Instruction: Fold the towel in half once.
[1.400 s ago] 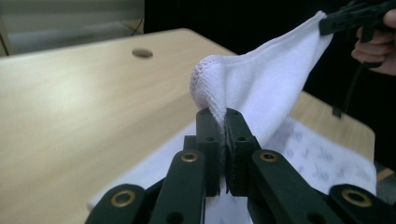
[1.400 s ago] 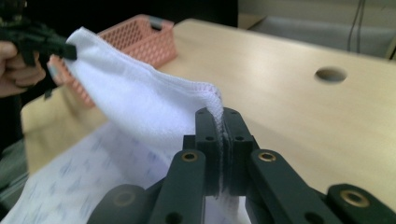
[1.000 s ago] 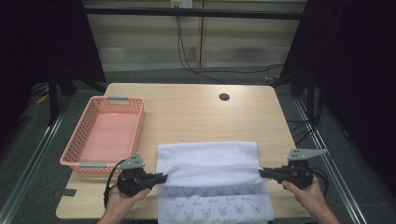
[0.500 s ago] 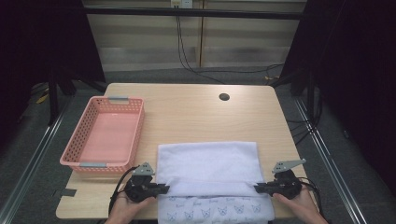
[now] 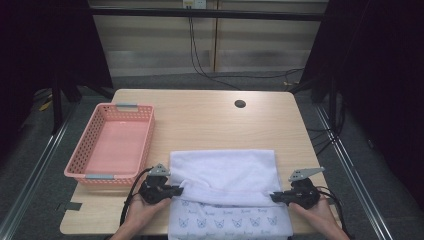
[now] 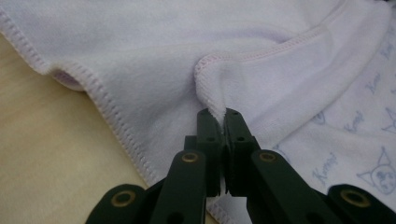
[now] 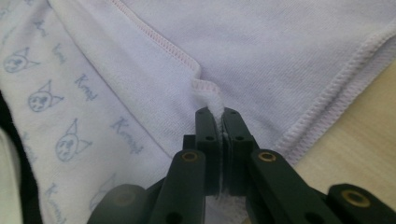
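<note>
My left claw (image 5: 176, 190) is clamped on the left corner of the white towel (image 5: 225, 175); the left gripper view shows the hem pinched between closed jaws. My right claw (image 5: 275, 196) is clamped on the opposite corner the same way. The towel lies on the near part of the tabletop (image 5: 200, 120), its plain layer folded over the printed side, whose cat print is exposed along the near edge. A pink basket (image 5: 85, 150) sits just left of the towel, apart from it.
</note>
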A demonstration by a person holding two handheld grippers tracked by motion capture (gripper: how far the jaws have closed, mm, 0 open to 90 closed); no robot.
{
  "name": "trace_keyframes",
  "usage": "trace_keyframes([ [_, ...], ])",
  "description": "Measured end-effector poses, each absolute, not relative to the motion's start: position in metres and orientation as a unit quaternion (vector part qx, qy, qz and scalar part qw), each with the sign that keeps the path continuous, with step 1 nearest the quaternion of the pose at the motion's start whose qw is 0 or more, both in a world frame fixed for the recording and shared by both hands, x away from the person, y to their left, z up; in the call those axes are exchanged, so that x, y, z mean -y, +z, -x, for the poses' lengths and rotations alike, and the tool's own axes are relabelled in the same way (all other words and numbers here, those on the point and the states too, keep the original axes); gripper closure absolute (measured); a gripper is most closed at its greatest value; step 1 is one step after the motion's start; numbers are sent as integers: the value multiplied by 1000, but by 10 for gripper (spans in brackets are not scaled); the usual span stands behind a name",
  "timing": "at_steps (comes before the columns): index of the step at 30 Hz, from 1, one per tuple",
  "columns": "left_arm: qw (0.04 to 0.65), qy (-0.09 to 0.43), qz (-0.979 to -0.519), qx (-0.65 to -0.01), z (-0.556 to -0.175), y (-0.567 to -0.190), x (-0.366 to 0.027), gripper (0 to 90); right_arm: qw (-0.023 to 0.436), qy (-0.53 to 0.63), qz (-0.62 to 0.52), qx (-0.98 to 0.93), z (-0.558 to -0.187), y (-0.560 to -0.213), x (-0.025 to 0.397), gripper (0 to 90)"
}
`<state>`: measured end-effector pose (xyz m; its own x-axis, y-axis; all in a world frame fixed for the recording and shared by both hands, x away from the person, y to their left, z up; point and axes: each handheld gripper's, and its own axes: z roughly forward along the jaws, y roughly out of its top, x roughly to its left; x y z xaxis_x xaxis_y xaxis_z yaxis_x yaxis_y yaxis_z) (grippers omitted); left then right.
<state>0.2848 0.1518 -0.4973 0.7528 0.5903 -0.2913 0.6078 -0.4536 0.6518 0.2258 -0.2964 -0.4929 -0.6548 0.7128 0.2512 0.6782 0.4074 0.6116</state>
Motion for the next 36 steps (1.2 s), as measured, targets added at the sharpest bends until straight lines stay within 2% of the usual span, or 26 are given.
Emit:
trace_keyframes([
  [15,386,13,-845,-371,-333,-499,-136,871,47,355,-431,-828,-260,-495,298,873],
  [36,360,59,-836,-409,-419,-498,-121,871,80,350,-466,-809,-338,-498,302,873],
])
